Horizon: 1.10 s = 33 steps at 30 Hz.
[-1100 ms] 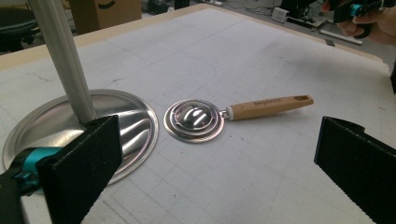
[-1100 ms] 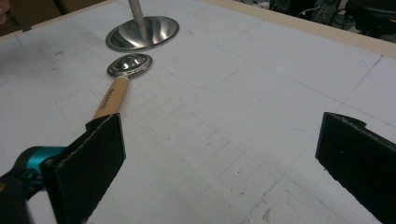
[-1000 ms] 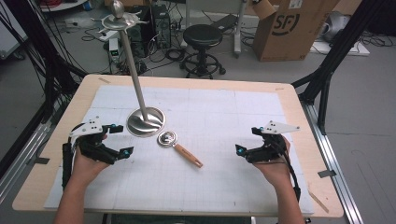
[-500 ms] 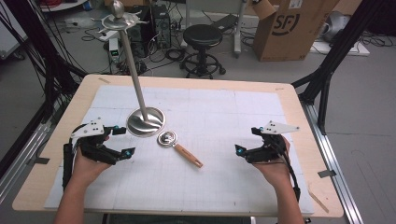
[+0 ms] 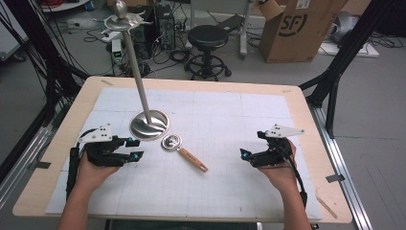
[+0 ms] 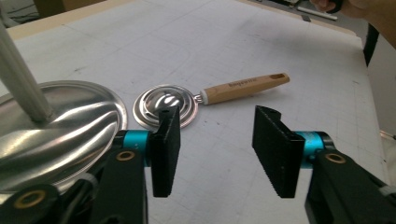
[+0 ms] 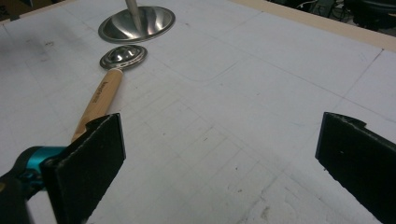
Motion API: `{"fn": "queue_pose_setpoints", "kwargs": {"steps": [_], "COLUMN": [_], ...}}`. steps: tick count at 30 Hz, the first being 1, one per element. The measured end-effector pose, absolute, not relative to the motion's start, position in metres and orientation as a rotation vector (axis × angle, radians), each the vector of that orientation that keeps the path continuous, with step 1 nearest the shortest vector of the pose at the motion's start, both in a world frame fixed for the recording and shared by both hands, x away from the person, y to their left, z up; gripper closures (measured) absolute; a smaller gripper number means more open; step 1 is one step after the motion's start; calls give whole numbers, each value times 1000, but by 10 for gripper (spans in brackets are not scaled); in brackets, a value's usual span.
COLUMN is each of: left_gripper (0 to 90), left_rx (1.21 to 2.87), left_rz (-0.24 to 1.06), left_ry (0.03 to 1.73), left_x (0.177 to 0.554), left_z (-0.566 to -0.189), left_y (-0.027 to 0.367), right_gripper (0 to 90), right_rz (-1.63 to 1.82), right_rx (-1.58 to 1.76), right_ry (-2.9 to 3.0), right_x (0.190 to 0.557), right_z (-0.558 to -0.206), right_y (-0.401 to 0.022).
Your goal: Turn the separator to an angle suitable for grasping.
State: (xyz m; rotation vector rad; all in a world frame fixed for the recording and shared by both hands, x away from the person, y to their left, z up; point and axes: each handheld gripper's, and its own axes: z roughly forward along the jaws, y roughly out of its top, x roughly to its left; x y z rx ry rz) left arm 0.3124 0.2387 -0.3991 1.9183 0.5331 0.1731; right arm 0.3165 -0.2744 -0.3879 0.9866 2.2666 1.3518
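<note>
The left gripper (image 5: 131, 149) is held low over the mat, just left of the stand (image 5: 149, 124). Its jaws have just been closing and are now set partly apart, with nothing between them; no contact with any object is made. They are aimed at the spoon (image 6: 205, 95), probably in preparation for a pickup.

The stand is placed on its round steel base at the left middle of the mat (image 5: 230, 191), its pole rising toward a hooked top, presumably for hanging utensils. The spoon is laid flat just right of the base, apart from it, with the metal bowl toward the stand and the wooden handle pointed toward the right gripper (image 5: 251, 155).

The right gripper is kept low at the right side, well apart from the spoon, jaws wide and empty.

The stand base lies close beside the left jaw and could be struck during an approach. A stool and a carton are located behind the table.
</note>
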Motion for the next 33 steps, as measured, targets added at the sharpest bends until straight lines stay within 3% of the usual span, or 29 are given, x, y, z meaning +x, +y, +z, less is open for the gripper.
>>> {"fn": "queue_pose_setpoints", "kwargs": {"steps": [17, 33], "left_gripper": [885, 897], "left_rx": [1979, 2104], "left_rz": [124, 71], "left_ry": [507, 404], "left_x": [313, 317], "left_z": [-410, -423], "left_y": [219, 161], "right_gripper": [5, 5], "right_rz": [1308, 1308], "right_rx": [980, 999], "right_ry": [2290, 2298], "right_x": [318, 319], "right_z": [-391, -394], "right_y": [-270, -271]}}
